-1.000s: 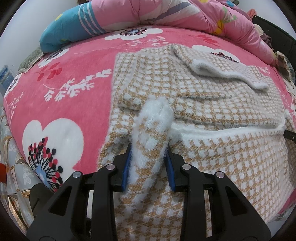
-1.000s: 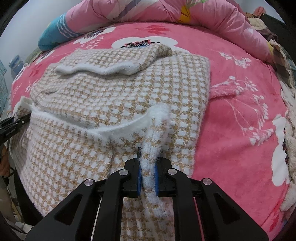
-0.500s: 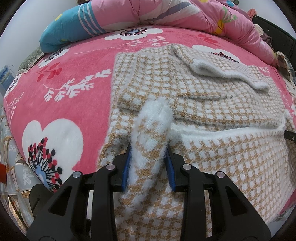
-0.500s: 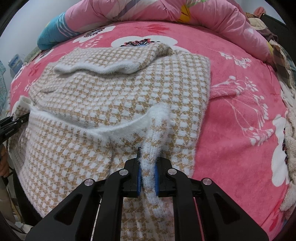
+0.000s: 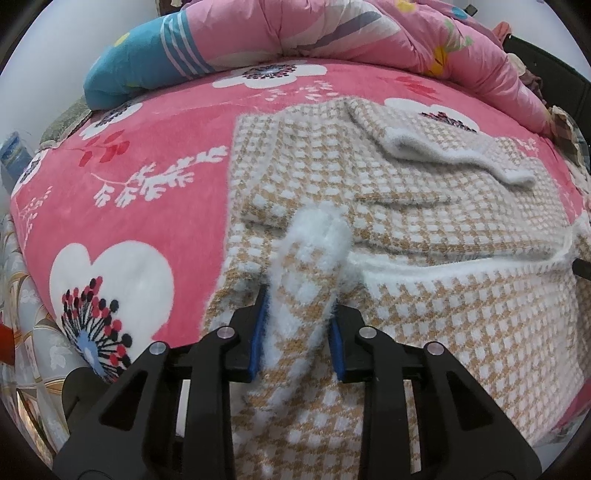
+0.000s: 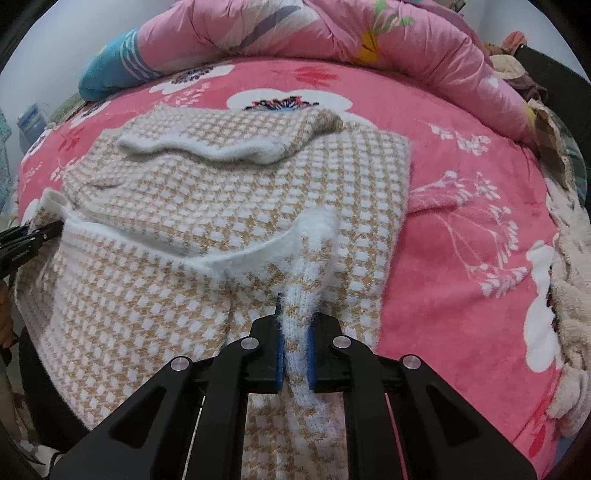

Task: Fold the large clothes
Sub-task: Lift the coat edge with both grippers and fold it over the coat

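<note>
A fuzzy tan-and-white checked sweater (image 5: pixel 406 206) lies partly folded on the bed, a sleeve laid across its top. Its near hem is lifted at both corners. My left gripper (image 5: pixel 299 314) has a thick bunch of the hem's left corner between its blue pads, and its jaws are closing on it. At the other corner my right gripper (image 6: pixel 295 332) is shut tight on a narrow pinch of the sweater (image 6: pixel 221 192). The left gripper's fingers (image 6: pixel 40 236) show at the left edge of the right wrist view.
A pink floral blanket (image 5: pixel 155 192) covers the bed. A rolled pink quilt (image 5: pixel 332 29) and a blue pillow (image 5: pixel 140 62) lie along the far side. Cream fuzzy fabric (image 6: pixel 569 295) sits at the bed's right edge. The bed's near-left edge (image 5: pixel 22 332) drops off.
The left jaws have drawn in slightly on the bunched hem. Both grippers and the sweater otherwise stay where they were.
</note>
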`<control>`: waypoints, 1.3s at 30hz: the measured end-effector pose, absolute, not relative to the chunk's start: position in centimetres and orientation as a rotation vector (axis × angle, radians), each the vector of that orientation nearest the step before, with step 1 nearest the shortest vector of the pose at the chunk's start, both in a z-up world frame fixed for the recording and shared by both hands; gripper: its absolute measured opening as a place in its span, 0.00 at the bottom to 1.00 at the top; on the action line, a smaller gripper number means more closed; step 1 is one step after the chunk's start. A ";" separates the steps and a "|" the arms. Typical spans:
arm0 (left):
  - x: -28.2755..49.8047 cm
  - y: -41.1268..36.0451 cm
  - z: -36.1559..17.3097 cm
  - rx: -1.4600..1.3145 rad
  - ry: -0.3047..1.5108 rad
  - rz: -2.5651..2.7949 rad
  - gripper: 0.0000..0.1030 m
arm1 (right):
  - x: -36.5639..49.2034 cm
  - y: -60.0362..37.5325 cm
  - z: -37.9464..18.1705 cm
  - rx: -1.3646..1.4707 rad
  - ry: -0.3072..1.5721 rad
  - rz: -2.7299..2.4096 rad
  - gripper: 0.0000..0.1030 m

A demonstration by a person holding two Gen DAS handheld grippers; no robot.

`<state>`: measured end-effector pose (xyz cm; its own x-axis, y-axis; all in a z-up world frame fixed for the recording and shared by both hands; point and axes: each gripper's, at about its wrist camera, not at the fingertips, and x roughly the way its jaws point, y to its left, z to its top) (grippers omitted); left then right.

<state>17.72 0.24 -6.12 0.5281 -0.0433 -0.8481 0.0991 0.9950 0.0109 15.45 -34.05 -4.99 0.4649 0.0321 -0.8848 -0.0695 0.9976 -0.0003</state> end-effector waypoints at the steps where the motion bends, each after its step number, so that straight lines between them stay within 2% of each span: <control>1: 17.6 0.3 -6.0 0.060 1.007 -0.083 0.24 | 15.3 -34.0 -4.7 -0.039 1.079 0.062 0.08; 6: 16.6 0.5 -5.2 0.055 0.979 -0.088 0.19 | 14.5 -33.7 -3.3 -0.042 1.026 0.067 0.08; 15: 12.3 0.6 -1.7 0.049 0.819 -0.106 0.14 | 11.4 -32.6 0.1 -0.034 0.922 0.071 0.08; 27: 7.6 1.0 3.5 0.047 0.619 -0.089 0.10 | 7.5 -32.8 4.9 0.006 0.744 0.045 0.07; 33: 10.8 0.5 7.1 0.071 0.534 -0.102 0.10 | 10.2 -33.5 7.8 -0.032 0.643 0.037 0.07; 39: 20.3 -0.4 8.6 0.075 0.534 -0.123 0.10 | 18.7 -35.0 9.7 -0.021 0.592 0.047 0.07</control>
<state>20.31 -0.37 8.64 0.8536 -0.0973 -0.5117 0.1361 0.9899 0.0388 18.72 -35.04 9.69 0.8288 0.0387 -0.5583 -0.0506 0.9987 -0.0058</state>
